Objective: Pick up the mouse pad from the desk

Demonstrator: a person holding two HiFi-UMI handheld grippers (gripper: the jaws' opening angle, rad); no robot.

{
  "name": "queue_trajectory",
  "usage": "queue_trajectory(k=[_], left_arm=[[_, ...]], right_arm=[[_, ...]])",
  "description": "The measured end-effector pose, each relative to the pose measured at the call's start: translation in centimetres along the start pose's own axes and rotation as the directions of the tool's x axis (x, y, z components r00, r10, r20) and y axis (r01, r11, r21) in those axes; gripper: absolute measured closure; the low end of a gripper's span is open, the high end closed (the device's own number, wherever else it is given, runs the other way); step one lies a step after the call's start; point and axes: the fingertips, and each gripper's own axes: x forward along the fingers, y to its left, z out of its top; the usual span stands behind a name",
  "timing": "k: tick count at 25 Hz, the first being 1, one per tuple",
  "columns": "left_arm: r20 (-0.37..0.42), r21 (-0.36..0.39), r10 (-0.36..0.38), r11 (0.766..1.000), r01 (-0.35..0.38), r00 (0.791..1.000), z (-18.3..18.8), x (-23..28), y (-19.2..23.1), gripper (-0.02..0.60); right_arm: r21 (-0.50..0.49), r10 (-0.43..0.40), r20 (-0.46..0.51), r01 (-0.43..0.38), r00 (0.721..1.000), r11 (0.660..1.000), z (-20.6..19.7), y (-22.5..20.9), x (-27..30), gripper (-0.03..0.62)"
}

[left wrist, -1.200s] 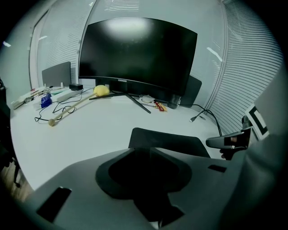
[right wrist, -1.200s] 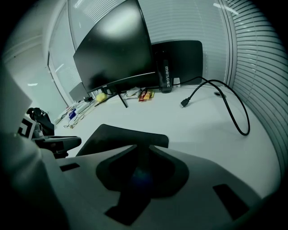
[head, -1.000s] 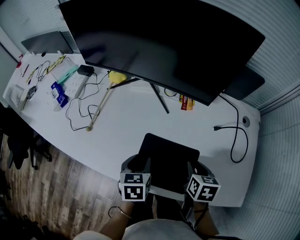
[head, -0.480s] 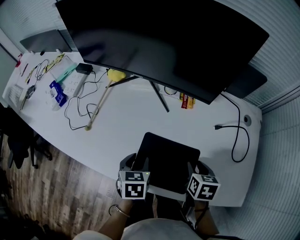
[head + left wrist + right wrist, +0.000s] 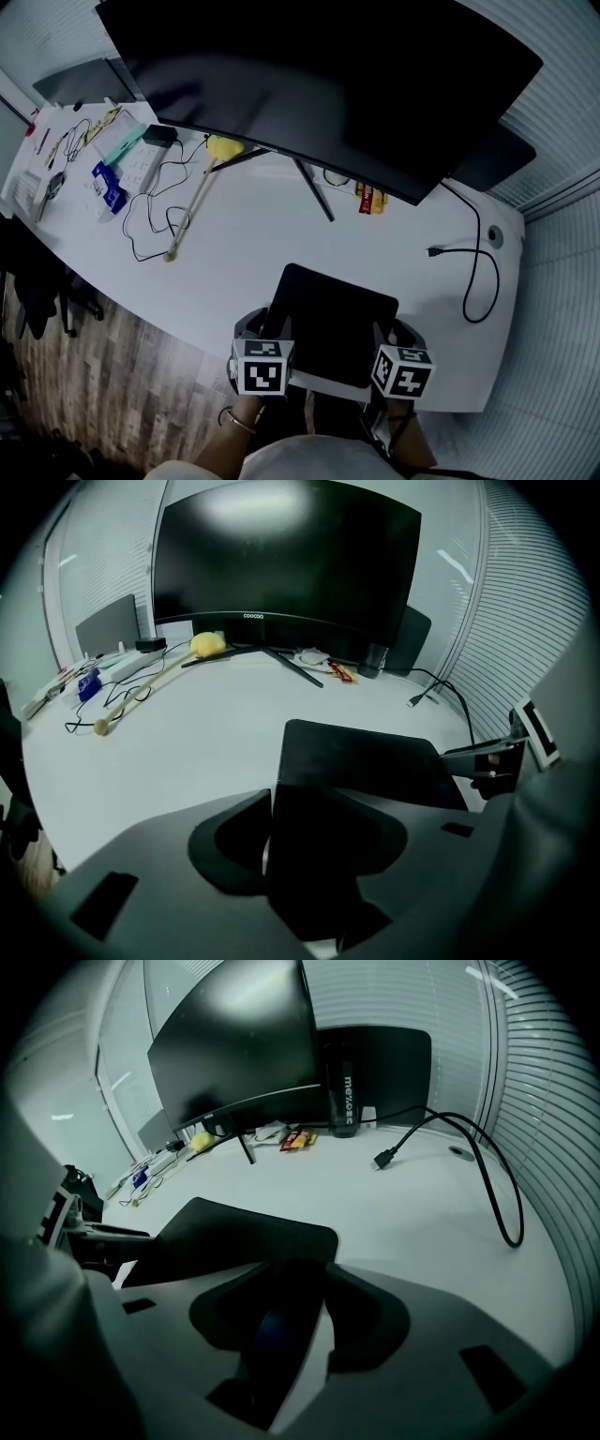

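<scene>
The black mouse pad (image 5: 333, 314) lies flat on the white desk (image 5: 244, 248), close to its front edge. My left gripper (image 5: 272, 330) is at the pad's near left corner and my right gripper (image 5: 386, 336) at its near right corner. In the left gripper view the mouse pad (image 5: 366, 757) runs into the gap of the left gripper (image 5: 309, 846). The right gripper view shows the same mouse pad (image 5: 234, 1232) reaching into the right gripper (image 5: 286, 1321). Both pairs of jaws have just been opening and stand wide, with the pad's edge between them and unpressed.
A large dark curved monitor (image 5: 319, 84) on thin legs fills the back of the desk. A black cable (image 5: 473, 272) loops at the right. A yellow-headed stick (image 5: 192, 202), wires and small items lie at the left, with a snack packet (image 5: 370, 199) near the stand.
The pad stays where it was on the desk. Both grippers remain at its near corners, and the left marker cube has shifted slightly to the left.
</scene>
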Motion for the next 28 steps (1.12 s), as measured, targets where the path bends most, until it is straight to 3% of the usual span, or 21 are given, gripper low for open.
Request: queue_trajectory(k=[20, 28], left_arm=[[-0.044, 0.017, 0.01, 1.0, -0.009, 0.999, -0.14, 0.31, 0.01, 0.4], [-0.067, 0.038, -0.013, 0.999, 0.016, 0.998, -0.21, 0.54, -0.89, 0.469]], right_arm=[[-0.045, 0.008, -0.027, -0.009, 1.0, 0.999, -0.14, -0.1, 0.33, 0.421], [-0.059, 0.035, -0.027, -0.037, 0.999, 0.998, -0.2, 0.53, 0.59, 0.487]])
